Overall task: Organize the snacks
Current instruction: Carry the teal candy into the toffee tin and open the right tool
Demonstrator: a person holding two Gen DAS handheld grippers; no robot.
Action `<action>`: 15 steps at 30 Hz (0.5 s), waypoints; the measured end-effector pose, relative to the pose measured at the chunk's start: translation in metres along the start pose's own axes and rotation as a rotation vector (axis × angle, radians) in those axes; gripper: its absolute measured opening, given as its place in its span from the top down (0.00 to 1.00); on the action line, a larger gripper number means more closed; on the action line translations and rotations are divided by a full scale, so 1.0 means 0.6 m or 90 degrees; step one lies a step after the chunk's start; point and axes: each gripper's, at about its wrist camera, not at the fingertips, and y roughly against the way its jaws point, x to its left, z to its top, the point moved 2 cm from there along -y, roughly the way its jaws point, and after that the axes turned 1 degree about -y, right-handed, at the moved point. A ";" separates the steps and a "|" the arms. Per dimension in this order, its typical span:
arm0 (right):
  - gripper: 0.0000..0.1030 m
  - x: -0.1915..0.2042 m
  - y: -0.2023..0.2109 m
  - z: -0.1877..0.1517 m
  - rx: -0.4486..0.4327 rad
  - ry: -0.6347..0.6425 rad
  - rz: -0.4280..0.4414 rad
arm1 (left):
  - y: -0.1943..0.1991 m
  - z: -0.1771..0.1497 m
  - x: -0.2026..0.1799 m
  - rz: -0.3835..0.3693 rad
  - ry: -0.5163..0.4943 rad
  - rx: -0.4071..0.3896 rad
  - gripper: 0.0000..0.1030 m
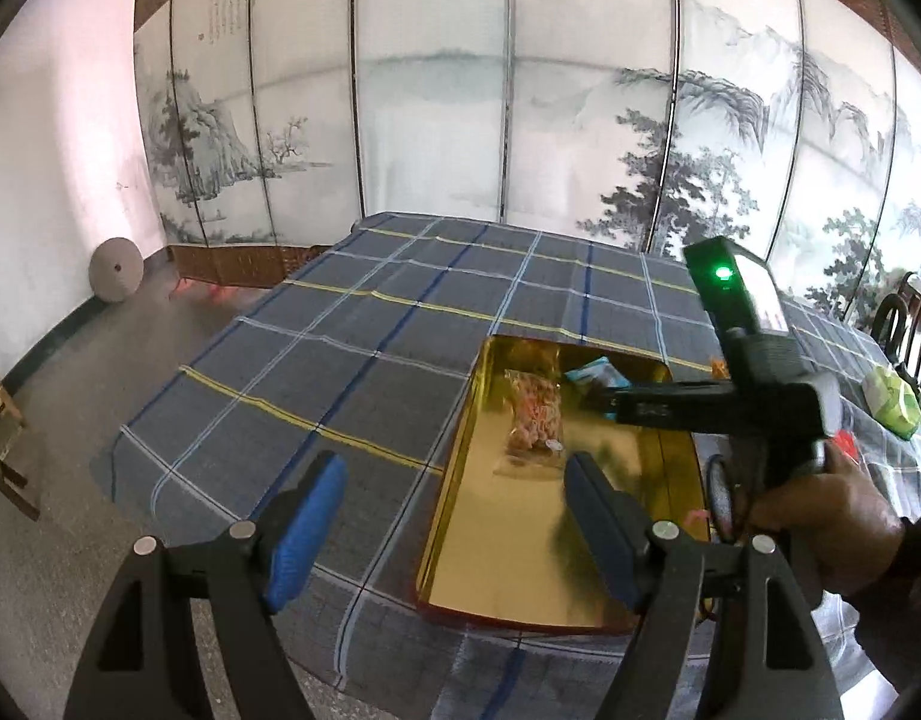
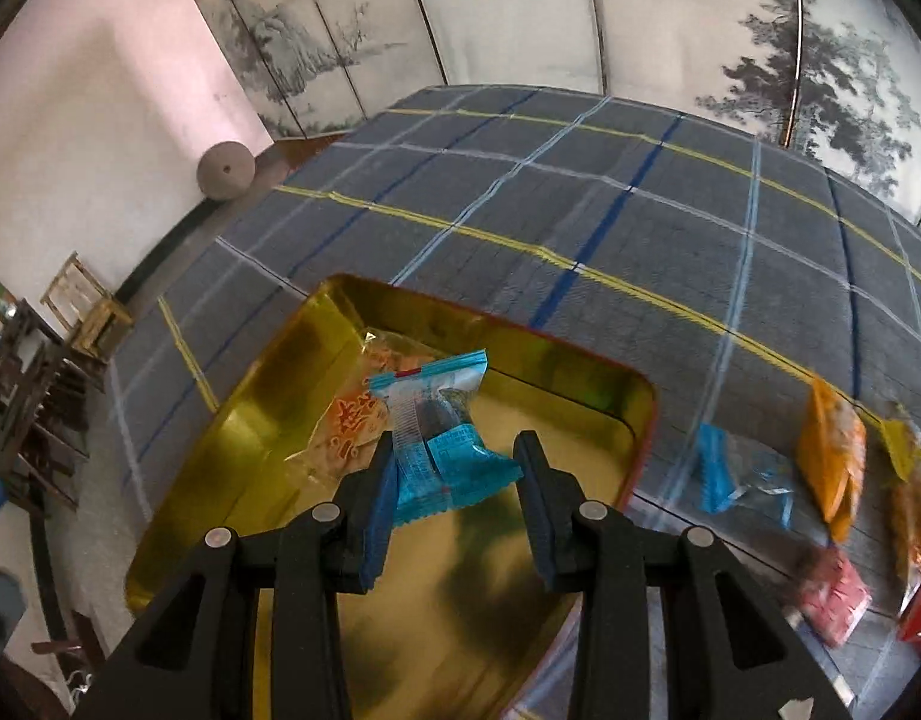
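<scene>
Painted folding screen with ink-wash trees and hills (image 1: 436, 96) fills the back of the room, pale wall to its left. Round table under a grey plaid tablecloth with blue, white and yellow lines (image 1: 352, 324) sits in front of it. Shallow gold rectangular metal tray with rounded corners (image 1: 460, 516) lies on the cloth, near the table's front edge.

Right gripper (image 2: 454, 456) hangs over the tray, held by a person's hand (image 1: 844, 516) (dark sleeve at the wrist). Its jaws are clamped on a light-blue crinkle-edged plastic snack packet (image 2: 442, 438), pads pressing its sides, packet lifted above the tray floor. Left wrist view shows that same packet poking out past the gripper's black body.

Left gripper (image 1: 454, 480) has its blue-padded jaws wide apart, nothing between them, left pad over the cloth and right pad over the tray.

Clear orange-printed snack packet (image 1: 535, 420) lies flat inside the tray toward its far end, partly behind the blue packet in the right wrist view.

Loose snacks on the cloth to the right of the tray, blurred: another blue packet (image 2: 718, 468) just beside the tray, an orange packet (image 2: 835, 450) further right, a red packet (image 2: 835, 594) nearer the front. Green packet (image 1: 892, 399) sits at the table's right edge.
</scene>
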 end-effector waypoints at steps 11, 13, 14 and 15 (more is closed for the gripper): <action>0.63 0.006 -0.031 0.016 -0.005 -0.009 -0.011 | -0.014 -0.008 -0.011 -0.017 -0.008 0.028 0.25; 0.63 0.005 -0.023 0.016 -0.017 -0.016 0.006 | -0.014 -0.009 -0.015 -0.021 -0.012 0.032 0.25; 0.63 0.003 -0.017 0.016 -0.025 -0.018 0.015 | -0.012 -0.008 -0.019 -0.023 -0.017 0.034 0.25; 0.63 0.002 -0.007 0.015 -0.036 -0.022 0.022 | -0.011 -0.007 -0.024 -0.029 -0.022 0.036 0.25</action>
